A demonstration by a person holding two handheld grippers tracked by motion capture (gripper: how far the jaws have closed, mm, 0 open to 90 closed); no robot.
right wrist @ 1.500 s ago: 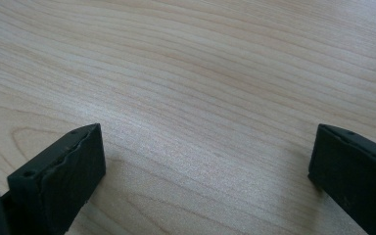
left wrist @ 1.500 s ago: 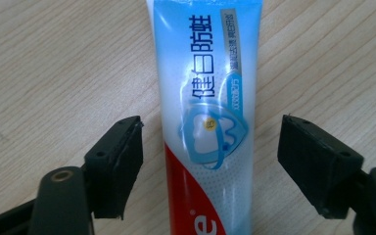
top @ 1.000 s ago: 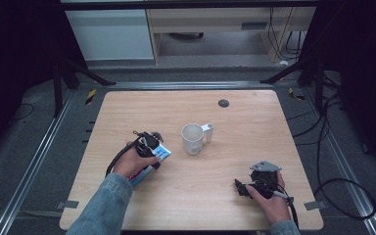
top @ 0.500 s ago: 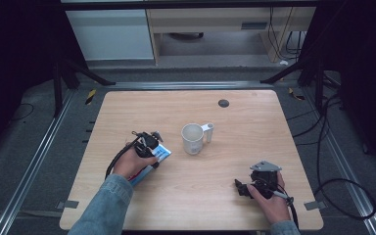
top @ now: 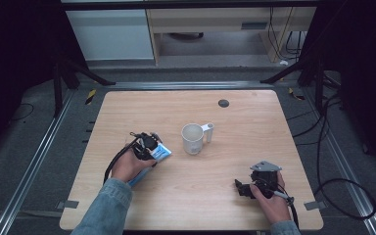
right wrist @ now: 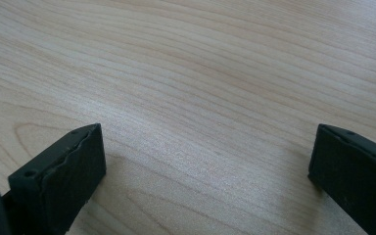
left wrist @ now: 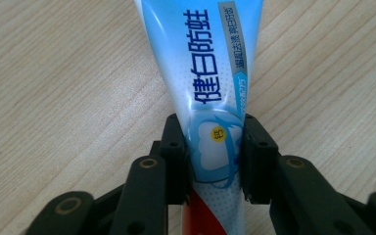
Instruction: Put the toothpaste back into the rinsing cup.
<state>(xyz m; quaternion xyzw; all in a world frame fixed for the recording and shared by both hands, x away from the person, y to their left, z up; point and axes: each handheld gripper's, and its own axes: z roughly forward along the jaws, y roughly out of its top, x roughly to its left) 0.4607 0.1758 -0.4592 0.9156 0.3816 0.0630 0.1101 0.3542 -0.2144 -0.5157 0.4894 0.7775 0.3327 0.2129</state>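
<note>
- Compared with a second ago, my left tool (left wrist: 214, 161) has just been closing its jaws, and they are now pressing on both sides of the toothpaste tube (left wrist: 210, 88), which is sitting between them; the pads are pinching it near the printed tooth picture, just above the red band.
- In the high view, both hands are staying where they were, and the mug (top: 193, 138) is standing in the same spot as before.
- My right tool (right wrist: 205, 171) is holding nothing (its jaws are standing wide apart), with bare wood grain showing between them; in the high view it is resting near the front right corner of the tabletop (top: 254, 117).
- The tube is lying flat on the tabletop, left of centre, with its blue end pointing towards the mug, near it but not touching.
- Open room is lying all around: the far half of the tabletop is carrying just a small dark disc (top: 223, 103) near the back edge, and the stretch between my two hands is bare.
- The left tool is sitting well in from the left edge; the right one is closer to the front edge.
- The tube is carrying large dark blue Chinese characters on a pale blue ground, with smaller characters on a grey strip beside them (too small for me to read reliably), plus a small yellow dot on the tooth picture.
</note>
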